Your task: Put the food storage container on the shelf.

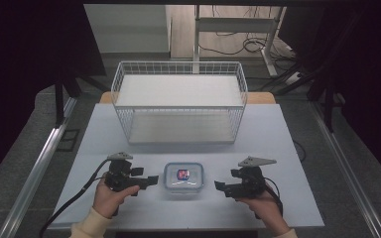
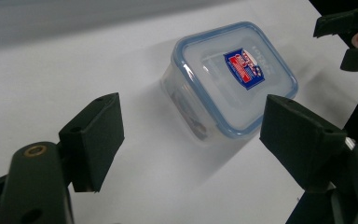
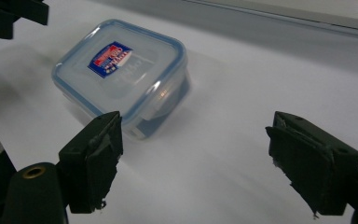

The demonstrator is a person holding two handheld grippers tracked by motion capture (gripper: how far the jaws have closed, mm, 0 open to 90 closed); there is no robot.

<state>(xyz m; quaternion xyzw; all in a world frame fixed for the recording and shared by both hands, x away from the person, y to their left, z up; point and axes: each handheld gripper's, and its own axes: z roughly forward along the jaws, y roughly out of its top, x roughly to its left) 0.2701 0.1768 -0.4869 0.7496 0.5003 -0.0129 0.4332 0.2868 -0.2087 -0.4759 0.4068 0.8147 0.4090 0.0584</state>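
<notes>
Two hands come in from the near edge of the table (image 1: pixel 104 129). The left hand (image 1: pixel 110 197) holds the left gripper (image 1: pixel 149 181). The right hand (image 1: pixel 264 206) holds the right gripper (image 1: pixel 219 186). Both grippers hang just over the table and point in at each other.

Between them sits a small box (image 1: pixel 183 177). It is clear, with a blue rim on its lid and a red and blue sticker on top. The lid is on. The box rests flat on the table, near the front edge and about in the middle.

The left gripper's jaws are wide apart and hold nothing. The box (image 2: pixel 228 79) lies just past them, not touching. The right gripper's jaws are wide apart too, with nothing in them. The box (image 3: pixel 121 77) lies ahead of them, closer to one jaw, with a small gap.

Farther back stands a white wire basket (image 1: pixel 178 67) with a flat white shelf inside.
</notes>
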